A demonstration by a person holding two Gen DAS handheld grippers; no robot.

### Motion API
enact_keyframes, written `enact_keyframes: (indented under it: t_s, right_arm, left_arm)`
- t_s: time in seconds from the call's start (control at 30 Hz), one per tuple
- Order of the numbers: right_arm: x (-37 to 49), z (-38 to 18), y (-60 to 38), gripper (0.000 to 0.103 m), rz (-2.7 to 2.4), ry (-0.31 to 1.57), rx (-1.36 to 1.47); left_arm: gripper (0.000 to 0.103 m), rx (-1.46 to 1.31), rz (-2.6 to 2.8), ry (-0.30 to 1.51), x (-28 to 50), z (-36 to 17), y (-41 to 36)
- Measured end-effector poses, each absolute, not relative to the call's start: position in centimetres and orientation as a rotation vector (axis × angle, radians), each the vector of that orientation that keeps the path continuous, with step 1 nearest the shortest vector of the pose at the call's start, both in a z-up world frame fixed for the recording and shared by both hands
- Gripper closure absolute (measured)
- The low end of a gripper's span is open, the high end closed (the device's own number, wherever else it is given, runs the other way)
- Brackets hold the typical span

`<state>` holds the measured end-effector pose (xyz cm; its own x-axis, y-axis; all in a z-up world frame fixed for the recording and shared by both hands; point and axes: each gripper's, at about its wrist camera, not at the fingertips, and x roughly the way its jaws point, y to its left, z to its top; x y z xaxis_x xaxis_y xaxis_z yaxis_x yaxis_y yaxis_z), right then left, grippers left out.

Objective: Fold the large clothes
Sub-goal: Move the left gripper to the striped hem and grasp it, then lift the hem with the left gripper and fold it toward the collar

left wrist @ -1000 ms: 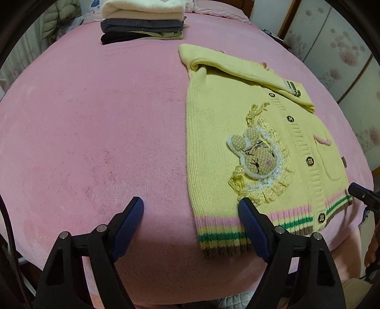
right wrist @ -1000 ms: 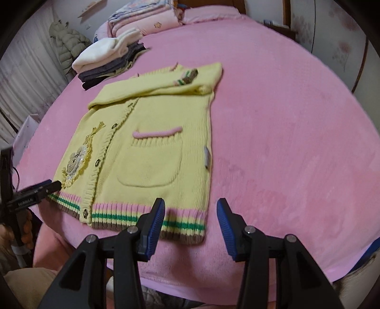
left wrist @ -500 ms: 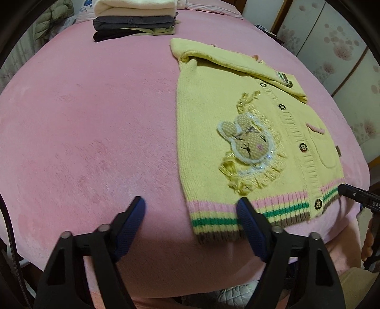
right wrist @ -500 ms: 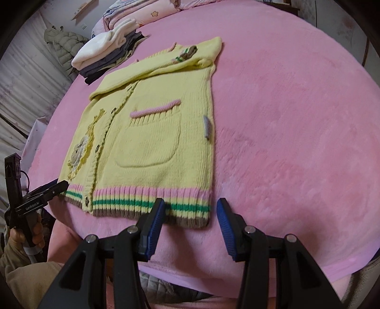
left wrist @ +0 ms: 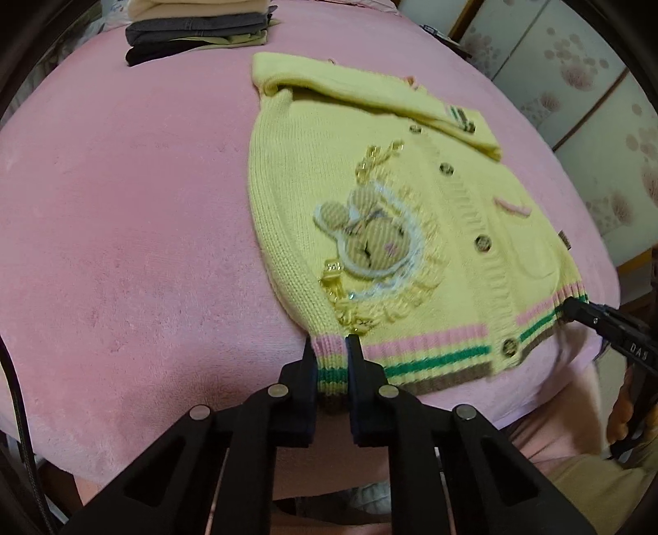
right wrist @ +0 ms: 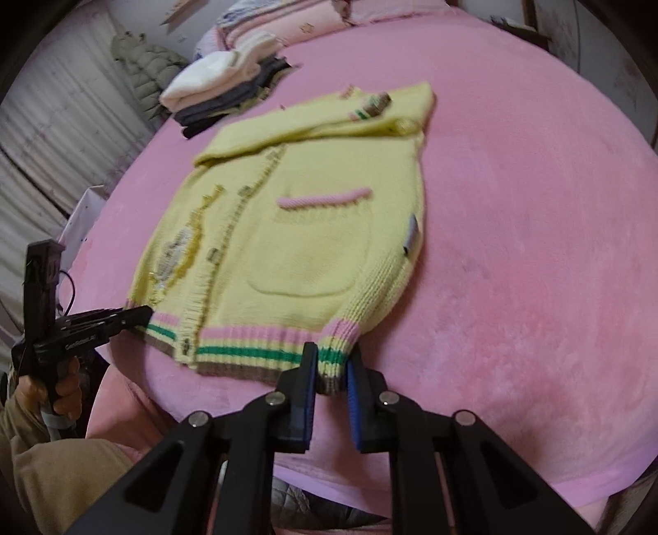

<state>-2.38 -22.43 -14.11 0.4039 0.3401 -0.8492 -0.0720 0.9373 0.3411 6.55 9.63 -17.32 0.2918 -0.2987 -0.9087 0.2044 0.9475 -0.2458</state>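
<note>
Both grippers have closed on the striped hem of a yellow knit cardigan (left wrist: 312,173) spread on a pink plush bed (left wrist: 123,205), where half a second earlier their jaws stood wide open just short of the cloth. In the left wrist view, at about 6 o'clock, the left gripper (left wrist: 332,362) has its jaws pinched on the hem's left corner, the pink, green and brown bands bunched between them; at 3 o'clock the tip of the other tool reaches the far corner of the same hem. In the right wrist view, the right gripper (right wrist: 331,366) has its jaws shut on the hem's right corner at 6 o'clock, the ribbing puckered upward where it is caught. The cardigan lies face up and buttoned, its hem at the bed's near edge, a rabbit appliqué (left wrist: 366,238) on one front panel and a pink-trimmed pocket (right wrist: 316,243) on the other, with a sleeve (left wrist: 370,103) already laid across the chest near the collar. With both lower corners now held, the garment looks ready for the hem to be carried up toward the collar, a fold likely to halve its length; the heavy appliqué side may drag or sag if the two corners rise unevenly. Farther back, toward 11 o'clock, a stack of folded clothes (left wrist: 197,29) sits apart from the cardigan.
</note>
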Motion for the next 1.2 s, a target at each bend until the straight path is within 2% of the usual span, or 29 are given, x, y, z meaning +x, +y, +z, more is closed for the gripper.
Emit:
enact_keyframes:
  t_s: [0.27,0.53,0.77,0.97,1.07,1.13,1.17,1.2]
  right_arm:
    - [-0.3,-8.5,-23.6,0.091,0.277,0.972,0.323]
    - [6.1,-4.1,-26.2,0.091,0.252,0.851,0.408]
    - [14.6,-5.5,-29.2,0.094,0.170,0.842,0.513]
    - [20.7,-9.4,-29.1,0.094,0.112,0.895,0.498]
    - [22.7,-11.6,-29.0,0.090,0.082,0.947,0.500]
    - [23.5,-12.8,-29.2,0.089,0.063,0.992,0.527]
    - [23.7,-13.3,-29.2,0.082,0.062,1.013,0.534]
    - [23.9,-13.6,-29.3,0.077,0.060,1.026,0.537]
  left_arm:
    - [0.094,-0.182,-0.363,1.106,9.1,-11.2,10.1]
    - [0.094,-0.201,-0.328,1.019,16.6,-7.0,9.4]
    - [0.094,-0.242,-0.272,1.017,25.0,-8.9,9.3]
    - [0.092,-0.253,-0.257,1.053,30.5,-12.5,8.7]
    - [0.085,-0.287,-0.239,1.108,32.5,-14.6,8.8]
    - [0.075,-0.325,-0.243,1.128,33.1,-15.6,9.2]
    - [0.072,-0.340,-0.249,1.133,33.2,-15.9,9.4]
    - [0.064,-0.352,-0.249,1.132,33.3,-16.0,9.7]
